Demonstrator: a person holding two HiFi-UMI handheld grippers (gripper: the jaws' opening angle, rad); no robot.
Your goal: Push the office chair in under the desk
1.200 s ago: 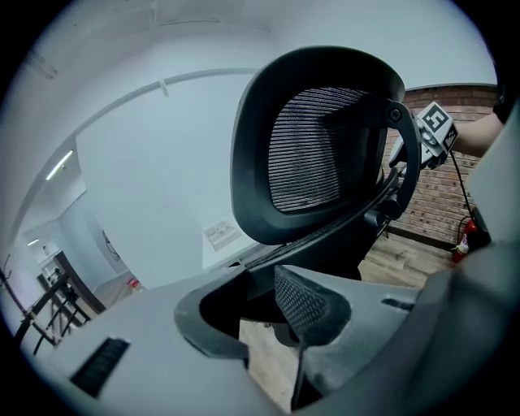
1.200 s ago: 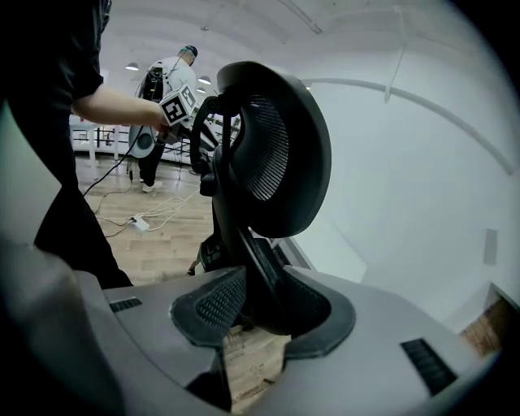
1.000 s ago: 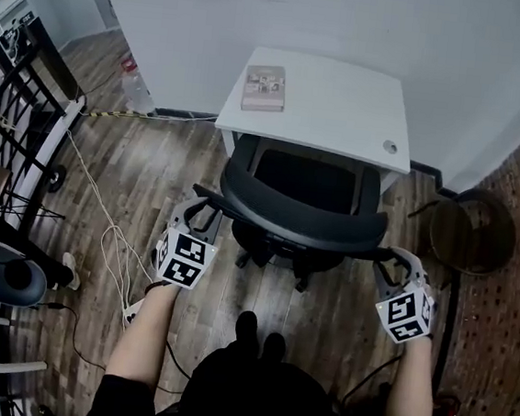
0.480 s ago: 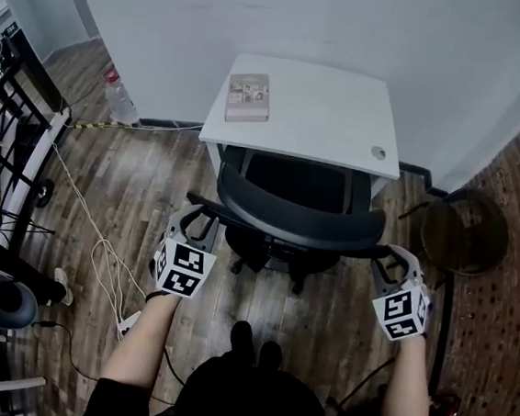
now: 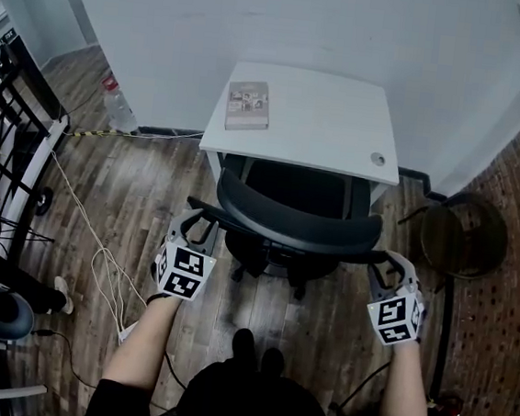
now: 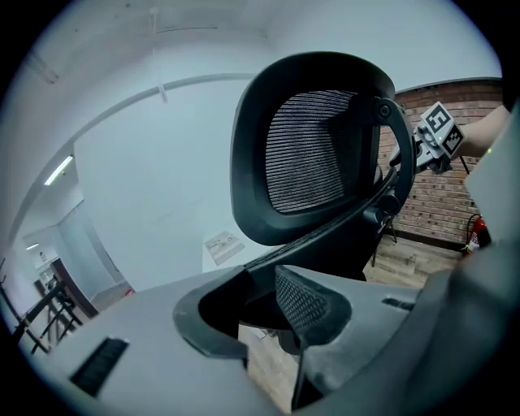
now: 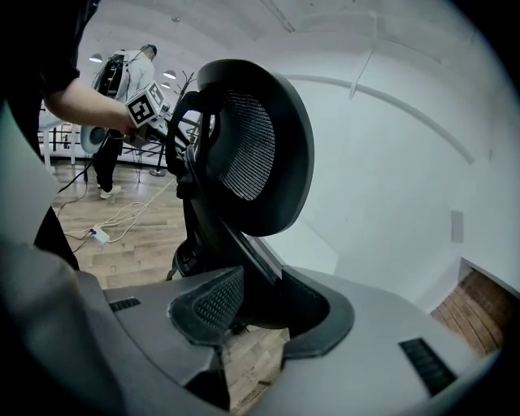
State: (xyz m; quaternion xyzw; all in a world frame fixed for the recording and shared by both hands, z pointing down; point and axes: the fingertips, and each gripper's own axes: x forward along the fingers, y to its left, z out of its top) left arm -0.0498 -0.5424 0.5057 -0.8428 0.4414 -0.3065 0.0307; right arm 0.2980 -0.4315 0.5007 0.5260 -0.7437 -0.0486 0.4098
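A black mesh-backed office chair (image 5: 300,223) stands with its seat partly under the white desk (image 5: 344,110), its back toward me. My left gripper (image 5: 195,226) is shut on the left end of the chair's curved back bar. My right gripper (image 5: 389,262) is shut on the bar's right end. In the left gripper view the black bar runs between the jaws of the left gripper (image 6: 260,302), below the mesh back (image 6: 317,154). The right gripper view has the same bar filling the gap of the right gripper (image 7: 262,307), under the backrest (image 7: 260,146).
A book (image 5: 249,105) and a small round fitting (image 5: 377,158) lie on the desk. A water bottle (image 5: 116,101) stands by the wall, a cable (image 5: 91,231) trails over the wood floor, a black rack (image 5: 9,130) stands left and a round brown stool (image 5: 460,235) right.
The chair and both grippers have moved a little forward toward the desk, and the seat sits slightly further under it. Both grips hold as before.
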